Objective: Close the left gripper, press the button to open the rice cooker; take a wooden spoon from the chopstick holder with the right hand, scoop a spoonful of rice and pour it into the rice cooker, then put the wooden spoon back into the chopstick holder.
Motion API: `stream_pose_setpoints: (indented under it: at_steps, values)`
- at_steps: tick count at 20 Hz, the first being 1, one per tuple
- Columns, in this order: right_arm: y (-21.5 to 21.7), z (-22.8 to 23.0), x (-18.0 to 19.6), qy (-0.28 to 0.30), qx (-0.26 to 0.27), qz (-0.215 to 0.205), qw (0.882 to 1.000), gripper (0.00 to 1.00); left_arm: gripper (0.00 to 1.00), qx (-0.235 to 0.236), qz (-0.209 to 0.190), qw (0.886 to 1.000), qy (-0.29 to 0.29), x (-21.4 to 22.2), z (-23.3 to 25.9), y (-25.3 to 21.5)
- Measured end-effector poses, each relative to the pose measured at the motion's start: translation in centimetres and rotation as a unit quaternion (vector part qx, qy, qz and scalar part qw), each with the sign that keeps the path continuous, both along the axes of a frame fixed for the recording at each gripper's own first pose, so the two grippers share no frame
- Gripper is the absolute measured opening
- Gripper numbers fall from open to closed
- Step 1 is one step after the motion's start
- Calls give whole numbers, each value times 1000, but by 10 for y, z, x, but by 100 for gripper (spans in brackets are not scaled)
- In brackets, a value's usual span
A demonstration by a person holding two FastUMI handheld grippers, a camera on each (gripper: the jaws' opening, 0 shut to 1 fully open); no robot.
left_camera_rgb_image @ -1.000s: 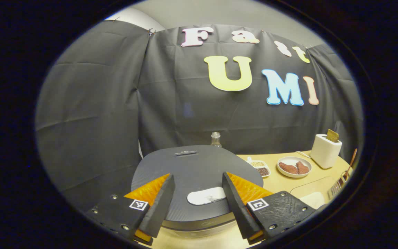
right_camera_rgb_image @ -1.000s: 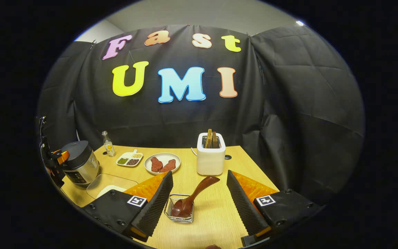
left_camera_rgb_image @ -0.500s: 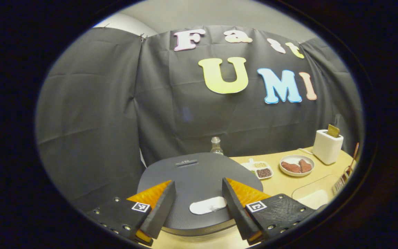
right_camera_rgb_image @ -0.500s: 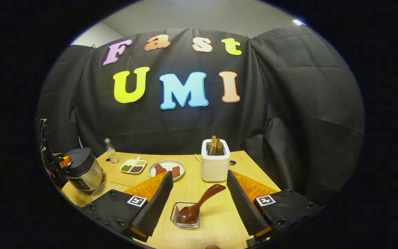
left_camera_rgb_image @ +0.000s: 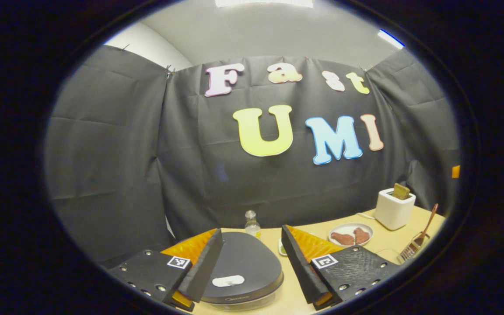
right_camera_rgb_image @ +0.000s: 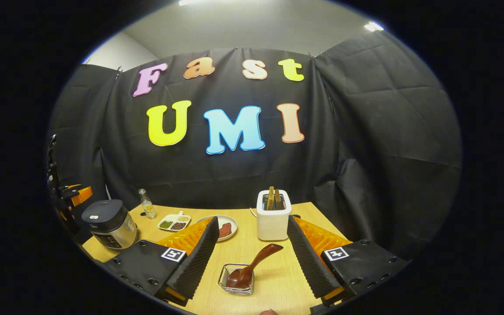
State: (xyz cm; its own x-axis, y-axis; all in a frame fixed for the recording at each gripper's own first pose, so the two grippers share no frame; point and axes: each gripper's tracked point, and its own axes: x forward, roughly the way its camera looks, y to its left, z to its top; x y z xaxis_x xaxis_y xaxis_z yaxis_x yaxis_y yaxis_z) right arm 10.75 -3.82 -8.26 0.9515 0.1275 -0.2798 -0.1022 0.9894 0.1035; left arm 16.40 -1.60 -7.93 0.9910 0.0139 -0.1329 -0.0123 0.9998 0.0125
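On the surface [right_camera_rgb_image: 274, 262], far left, sits the cooker [right_camera_rgb_image: 110, 223], lid down, left tool [left_camera_rgb_image: 248, 267] spread wide above it with button [left_camera_rgb_image: 228, 281] between its fingers, apart. Right tool [right_camera_rgb_image: 252, 258] gapes wide, empty, holder [right_camera_rgb_image: 236, 280] with spoon [right_camera_rgb_image: 252, 267] leaning in it near, between its fingers.

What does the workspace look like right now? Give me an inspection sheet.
Surface: wooden table.
Job's things: rice cooker lid shut, white button on top; wooden spoon leaning in the chopstick holder.
Clutter: toaster, plate of meat, divided dish, small bottle.
Grippers: left tool open above the cooker; right tool open, spoon between its fingers, untouched.
Cables: white cord beside the toaster.
Surroundings: black cloth wall.
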Motion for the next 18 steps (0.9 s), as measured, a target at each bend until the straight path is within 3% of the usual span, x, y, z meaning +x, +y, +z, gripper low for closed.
stream_pose_setpoints:
  at_steps: [6, 18]
  values:
    - [-14, 12, -13, -19, 1, 13, 1000, 98, 84, -18, -6, 1000, -14, -28, 23, -32]
    - [-10, 37, -37, -63, -3, 44, 997, 98, 84, 15, -17, 999, -42, -95, 77, -66]
